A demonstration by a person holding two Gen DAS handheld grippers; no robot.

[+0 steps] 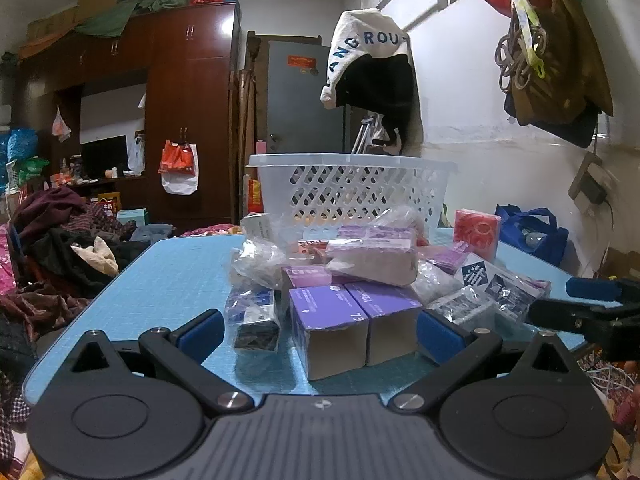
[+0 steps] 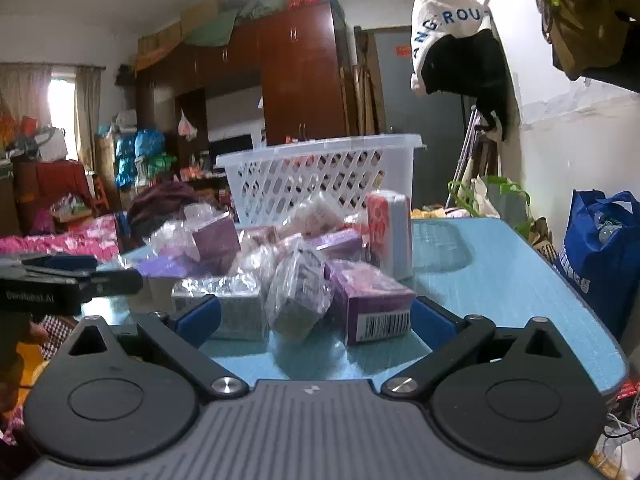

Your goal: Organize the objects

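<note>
A pile of purple boxes and clear plastic packets lies on the blue table (image 1: 168,280). A white lattice basket (image 1: 352,188) stands behind the pile, also in the right wrist view (image 2: 320,176). My left gripper (image 1: 320,330) is open, its blue pads either side of two purple boxes (image 1: 352,316) at the near edge. My right gripper (image 2: 316,320) is open before a purple barcode box (image 2: 372,304) and a bagged packet (image 2: 300,296). Each gripper shows in the other's view: the right one (image 1: 600,300), the left one (image 2: 72,276).
A red and white carton (image 2: 390,232) stands upright right of the pile. Clothes are heaped on the bed (image 1: 60,256) to the left. A blue bag (image 2: 600,256) sits on the floor right of the table. Jackets hang on the wall (image 1: 372,60).
</note>
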